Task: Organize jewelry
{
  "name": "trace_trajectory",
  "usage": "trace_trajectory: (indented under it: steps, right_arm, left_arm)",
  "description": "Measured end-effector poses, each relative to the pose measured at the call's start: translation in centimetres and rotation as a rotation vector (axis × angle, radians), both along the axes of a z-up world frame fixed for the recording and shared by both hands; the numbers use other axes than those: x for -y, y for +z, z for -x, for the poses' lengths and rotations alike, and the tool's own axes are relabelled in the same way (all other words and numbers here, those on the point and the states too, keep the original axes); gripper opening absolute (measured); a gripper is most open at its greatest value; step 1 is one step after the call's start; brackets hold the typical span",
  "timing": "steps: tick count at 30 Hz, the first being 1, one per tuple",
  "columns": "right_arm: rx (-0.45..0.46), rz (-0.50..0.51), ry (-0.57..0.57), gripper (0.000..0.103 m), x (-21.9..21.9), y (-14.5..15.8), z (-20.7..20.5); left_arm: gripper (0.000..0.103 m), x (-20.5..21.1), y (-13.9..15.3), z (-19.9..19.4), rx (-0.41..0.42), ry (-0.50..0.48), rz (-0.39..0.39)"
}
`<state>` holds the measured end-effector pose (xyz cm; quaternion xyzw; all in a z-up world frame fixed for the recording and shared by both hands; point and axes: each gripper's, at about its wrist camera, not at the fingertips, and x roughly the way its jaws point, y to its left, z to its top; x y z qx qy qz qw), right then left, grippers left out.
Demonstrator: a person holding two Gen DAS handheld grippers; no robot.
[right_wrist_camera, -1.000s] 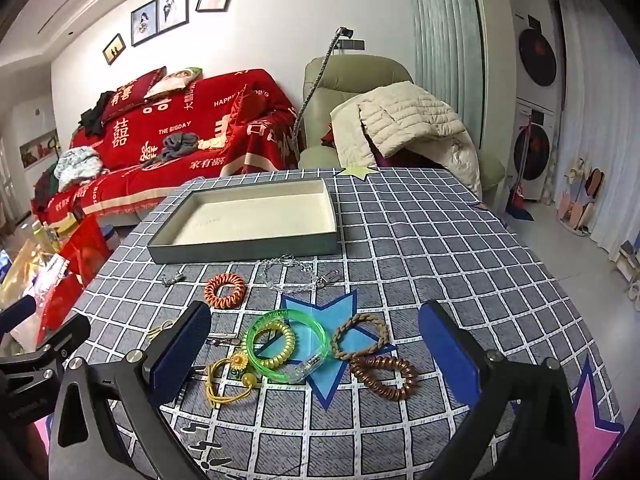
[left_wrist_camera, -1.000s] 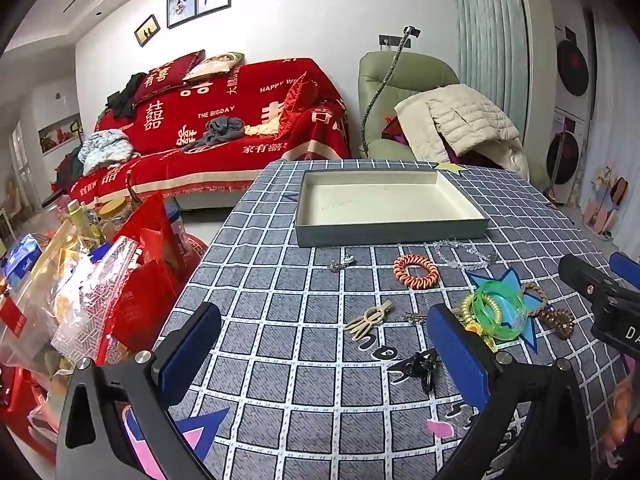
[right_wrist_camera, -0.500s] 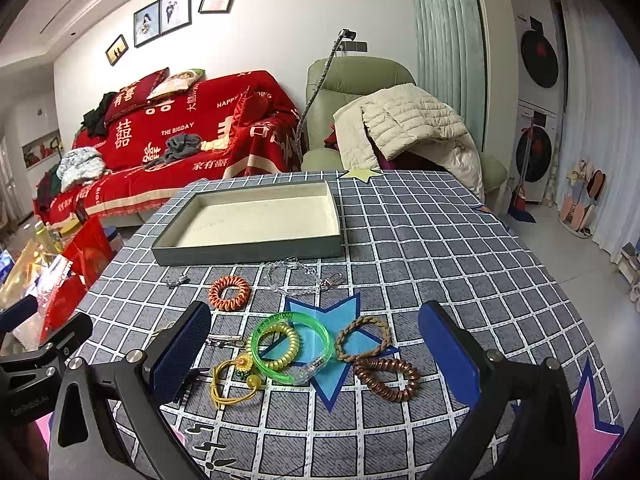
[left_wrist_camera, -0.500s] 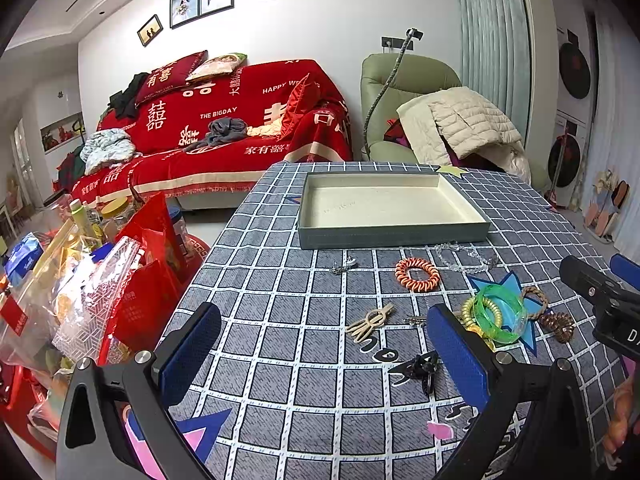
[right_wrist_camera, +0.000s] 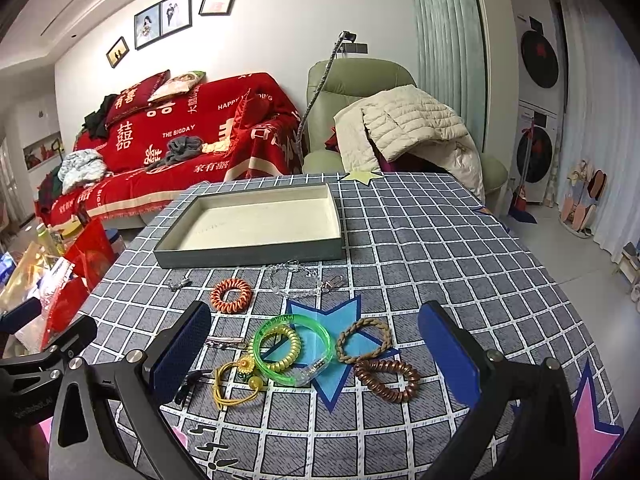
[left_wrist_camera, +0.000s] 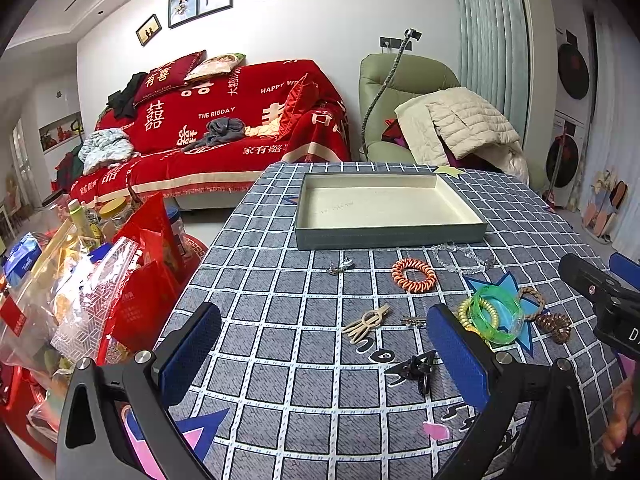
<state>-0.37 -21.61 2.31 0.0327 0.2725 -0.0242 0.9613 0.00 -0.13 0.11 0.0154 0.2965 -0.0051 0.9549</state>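
None of the jewelry (right_wrist_camera: 294,350) lies in the empty tray (right_wrist_camera: 248,254) at the far side; all remains scattered nearer on the tablecloth, while left gripper (left_wrist_camera: 324,356) and right gripper (right_wrist_camera: 316,354) hover wide open, holding nothing.

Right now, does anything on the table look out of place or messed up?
Nothing is damaged or spilled. The tray sits empty while every piece lies loose on the tablecloth, with a yellow coil tie overlapping the green bangle.
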Motion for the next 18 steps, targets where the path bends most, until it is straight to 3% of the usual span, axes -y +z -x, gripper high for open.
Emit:
trace_trajectory:
  steps: [18]
  right_arm:
    - [0.0,-0.002,0.0,0.103,-0.05,0.16,0.05]
  left_arm:
    - [0.103,0.19,-0.1,-0.09,-0.006,0.001,0.005]
